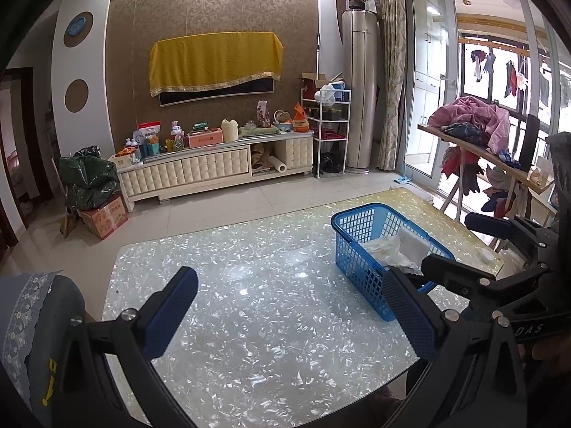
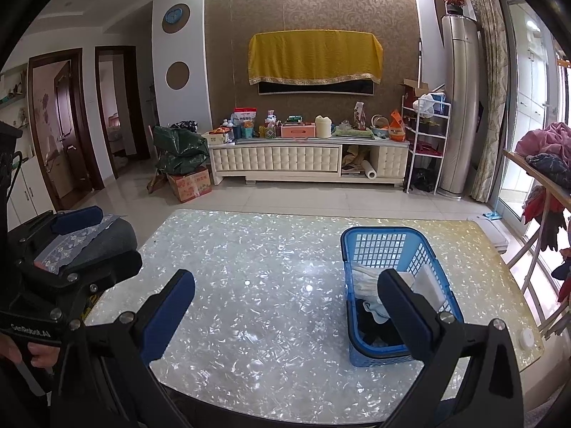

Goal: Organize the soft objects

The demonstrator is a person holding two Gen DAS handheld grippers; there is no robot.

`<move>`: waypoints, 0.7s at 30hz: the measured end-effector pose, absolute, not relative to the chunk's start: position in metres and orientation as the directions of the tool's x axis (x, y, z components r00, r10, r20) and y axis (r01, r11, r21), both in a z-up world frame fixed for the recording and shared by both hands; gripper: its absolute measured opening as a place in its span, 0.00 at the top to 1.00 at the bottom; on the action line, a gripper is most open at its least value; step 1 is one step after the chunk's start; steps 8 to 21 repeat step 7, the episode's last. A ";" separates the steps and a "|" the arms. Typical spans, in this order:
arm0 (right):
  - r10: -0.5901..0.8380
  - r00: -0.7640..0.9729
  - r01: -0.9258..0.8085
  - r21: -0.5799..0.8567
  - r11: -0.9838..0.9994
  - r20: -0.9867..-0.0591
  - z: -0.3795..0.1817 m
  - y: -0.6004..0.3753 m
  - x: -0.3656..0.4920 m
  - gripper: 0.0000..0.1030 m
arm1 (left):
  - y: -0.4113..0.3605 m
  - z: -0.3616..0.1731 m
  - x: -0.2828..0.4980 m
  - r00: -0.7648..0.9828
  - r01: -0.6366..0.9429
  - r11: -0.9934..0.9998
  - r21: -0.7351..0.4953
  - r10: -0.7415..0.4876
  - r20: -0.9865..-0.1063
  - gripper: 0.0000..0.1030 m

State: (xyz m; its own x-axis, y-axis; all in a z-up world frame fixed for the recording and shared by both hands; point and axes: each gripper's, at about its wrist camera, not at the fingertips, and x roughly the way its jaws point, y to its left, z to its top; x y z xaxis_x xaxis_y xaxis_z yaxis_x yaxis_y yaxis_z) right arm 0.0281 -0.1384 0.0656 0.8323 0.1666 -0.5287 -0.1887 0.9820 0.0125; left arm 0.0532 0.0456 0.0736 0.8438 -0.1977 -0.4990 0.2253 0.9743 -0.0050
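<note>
A blue plastic basket (image 1: 357, 246) (image 2: 383, 246) stands on the right part of the pearly table (image 1: 257, 285) (image 2: 257, 267). It holds white cloths (image 1: 385, 249) (image 2: 367, 278) and a dark cloth (image 2: 374, 324). My left gripper (image 1: 289, 310) is open and empty, above the table left of the basket. My right gripper (image 2: 285, 314) is open and empty, its right finger in front of the basket. The right gripper also shows in the left wrist view (image 1: 460, 246), above the basket's near corner. The left gripper also shows at the left of the right wrist view (image 2: 103, 242).
A grey chair back with a lace cloth (image 1: 32, 324) (image 2: 89, 239) stands at the table's left edge. A small white round lid (image 2: 526, 339) lies near the right edge. A wooden board with piled clothes (image 1: 474, 121) is at the right. A TV cabinet (image 1: 214, 164) lines the far wall.
</note>
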 end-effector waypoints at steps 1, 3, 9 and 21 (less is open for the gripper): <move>0.168 0.832 -0.190 0.013 0.982 -0.529 0.066 -0.139 0.028 0.01 | 0.045 0.074 0.053 0.844 0.226 0.974 -0.006 -0.199 -0.499 0.00; 0.169 0.832 -0.191 0.013 0.982 -0.529 0.066 -0.138 0.027 0.01 | 0.045 0.074 0.052 0.844 0.227 0.974 -0.005 -0.199 -0.498 0.00; 0.168 0.830 -0.189 0.015 0.982 -0.532 0.064 -0.137 0.027 0.01 | 0.042 0.074 0.049 0.845 0.236 0.972 0.006 -0.202 -0.495 0.00; 0.168 0.830 -0.189 0.015 0.982 -0.532 0.064 -0.137 0.027 0.01 | 0.042 0.074 0.049 0.845 0.236 0.972 0.006 -0.202 -0.495 0.00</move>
